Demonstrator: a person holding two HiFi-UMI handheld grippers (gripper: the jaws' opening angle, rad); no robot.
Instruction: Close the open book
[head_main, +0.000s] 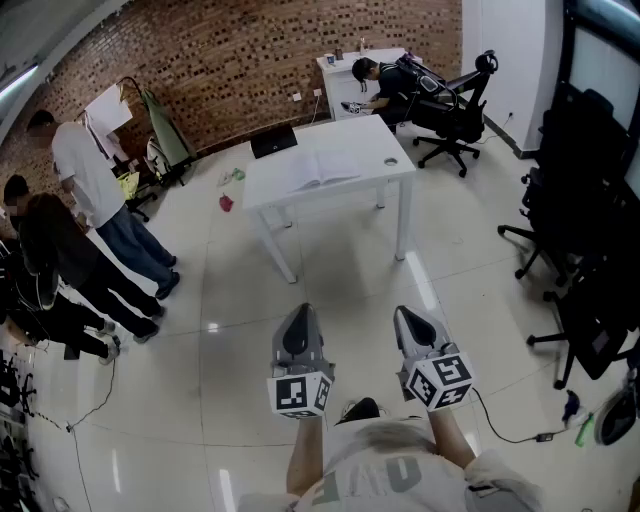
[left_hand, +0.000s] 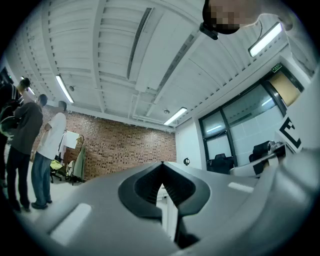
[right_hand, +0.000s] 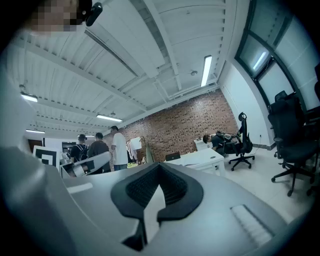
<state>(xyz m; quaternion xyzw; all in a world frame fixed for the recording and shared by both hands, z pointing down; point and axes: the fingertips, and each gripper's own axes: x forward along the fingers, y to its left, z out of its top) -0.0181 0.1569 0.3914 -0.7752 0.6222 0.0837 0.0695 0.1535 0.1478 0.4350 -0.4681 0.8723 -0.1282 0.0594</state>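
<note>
- Three people stand in a group at the far left, beside a brick wall.
- A dark laptop sits on the far left corner of a white worktop in the middle of the room.
- The left tool is held low in the foreground over the glossy floor. Its jaws are pressed together tip to tip, as the left gripper view shows.
- The open book lies flat, pages up, near the centre of the worktop. It is well apart from both tools, across a stretch of floor.
- A small round object rests on the worktop's right end; too small to identify.
- The right tool is held beside the left one, its jaws also pressed together.
- A seated person leans over a far desk.
- Black office chairs crowd the right edge.
</note>
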